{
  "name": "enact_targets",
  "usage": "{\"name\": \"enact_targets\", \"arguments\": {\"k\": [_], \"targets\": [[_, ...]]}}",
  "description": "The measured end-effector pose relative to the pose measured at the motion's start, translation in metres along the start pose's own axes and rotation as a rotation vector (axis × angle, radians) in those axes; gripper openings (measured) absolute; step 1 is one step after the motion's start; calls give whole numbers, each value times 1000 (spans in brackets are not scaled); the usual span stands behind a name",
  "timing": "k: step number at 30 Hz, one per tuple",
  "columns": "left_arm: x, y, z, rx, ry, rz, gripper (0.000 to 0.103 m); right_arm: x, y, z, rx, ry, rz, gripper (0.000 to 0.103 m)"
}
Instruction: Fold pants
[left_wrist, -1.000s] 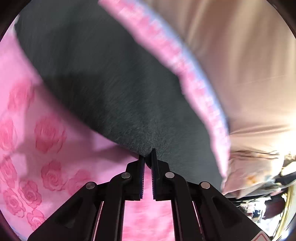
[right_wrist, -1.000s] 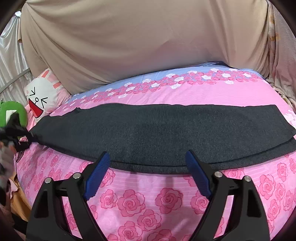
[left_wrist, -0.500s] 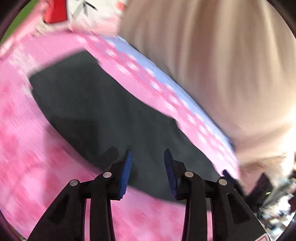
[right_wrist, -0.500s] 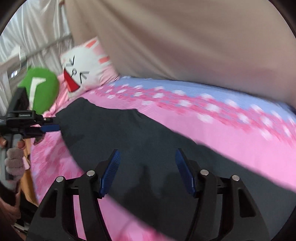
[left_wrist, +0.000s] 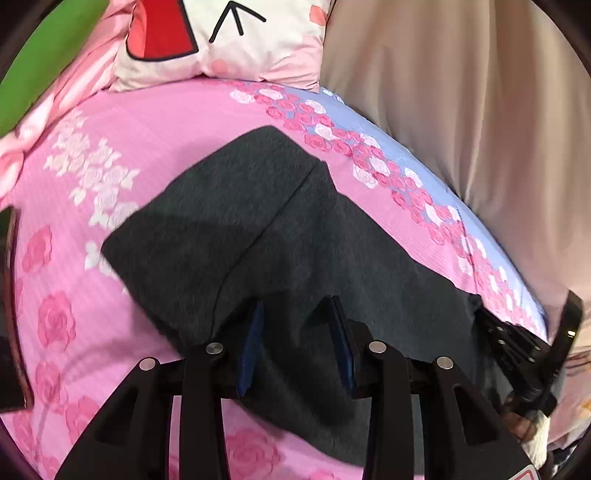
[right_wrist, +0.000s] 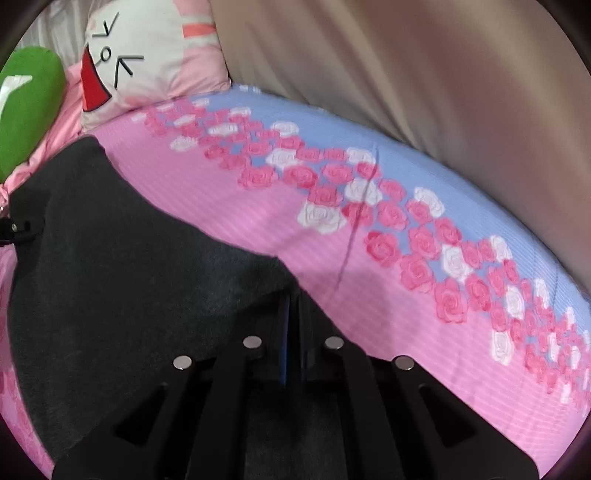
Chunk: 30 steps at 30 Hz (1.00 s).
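The dark grey pants (left_wrist: 258, 229) lie on a pink rose-print bed cover (left_wrist: 147, 122), with one layer folded over another and a fold edge running diagonally. My left gripper (left_wrist: 295, 314) is open, its blue pads spread just above the near part of the pants. In the right wrist view the pants (right_wrist: 110, 266) fill the lower left. My right gripper (right_wrist: 293, 295) is shut on the far edge of the pants. It also shows in the left wrist view (left_wrist: 517, 347) at the right end of the pants.
A white and pink cartoon-face pillow (left_wrist: 221, 33) and a green cushion (right_wrist: 26, 103) lie at the head of the bed. A beige curtain (right_wrist: 424, 66) hangs behind the bed. The cover has a lilac band with roses (right_wrist: 332, 147) along its far side.
My left gripper let go of the pants end and opened, now hovering over the folded cloth. My right gripper swung left and closed on the pants' edge.
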<state>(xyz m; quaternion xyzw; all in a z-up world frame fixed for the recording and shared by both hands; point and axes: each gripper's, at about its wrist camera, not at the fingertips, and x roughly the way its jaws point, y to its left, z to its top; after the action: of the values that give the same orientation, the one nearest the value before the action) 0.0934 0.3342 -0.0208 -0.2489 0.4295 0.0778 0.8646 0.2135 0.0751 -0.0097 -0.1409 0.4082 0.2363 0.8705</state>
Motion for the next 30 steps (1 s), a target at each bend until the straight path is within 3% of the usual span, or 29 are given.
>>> {"name": "enact_targets", "arguments": {"k": [4, 6, 9, 12, 13, 15, 16, 17, 19, 20, 23, 26, 28, 30], "targets": [[-24, -3, -5, 3, -59, -49, 34, -66, -23, -28, 69, -124, -22, 6], [-45, -14, -14, 43, -105, -57, 34, -100, -43, -62, 117, -146, -29, 6], [-68, -46, -35, 155, -145, -66, 34, -142, -87, -145, 237, -88, -84, 7], [-72, -87, -63, 260, -157, -74, 49, -163, -141, -223, 394, -13, -208, 7], [-71, -103, -76, 291, -165, -70, 50, -172, -160, -247, 464, -2, -242, 7], [-68, -129, -98, 349, -170, -65, 50, -200, -190, -280, 591, -48, -224, 7], [-64, -148, -114, 388, -162, -62, 52, -221, -206, -298, 642, -70, -281, 8], [-62, -160, -127, 411, -157, -64, 59, -240, -221, -315, 677, -88, -347, 11], [-58, -177, -146, 427, -155, -75, 68, -271, -249, -346, 771, -124, -411, 29], [-56, -186, -156, 434, -156, -84, 71, -288, -265, -364, 831, -154, -442, 45], [-51, -204, -178, 449, -198, -67, 72, -323, -303, -402, 958, -233, -464, 49], [-41, -211, -192, 415, -208, -60, 74, -330, -337, -422, 1031, -272, -397, 49], [-35, -217, -198, 428, -215, -9, 74, -325, -353, -424, 1045, -262, -356, 49], [-37, -219, -200, 441, -228, -4, 77, -321, -362, -426, 1051, -226, -383, 49]]}}
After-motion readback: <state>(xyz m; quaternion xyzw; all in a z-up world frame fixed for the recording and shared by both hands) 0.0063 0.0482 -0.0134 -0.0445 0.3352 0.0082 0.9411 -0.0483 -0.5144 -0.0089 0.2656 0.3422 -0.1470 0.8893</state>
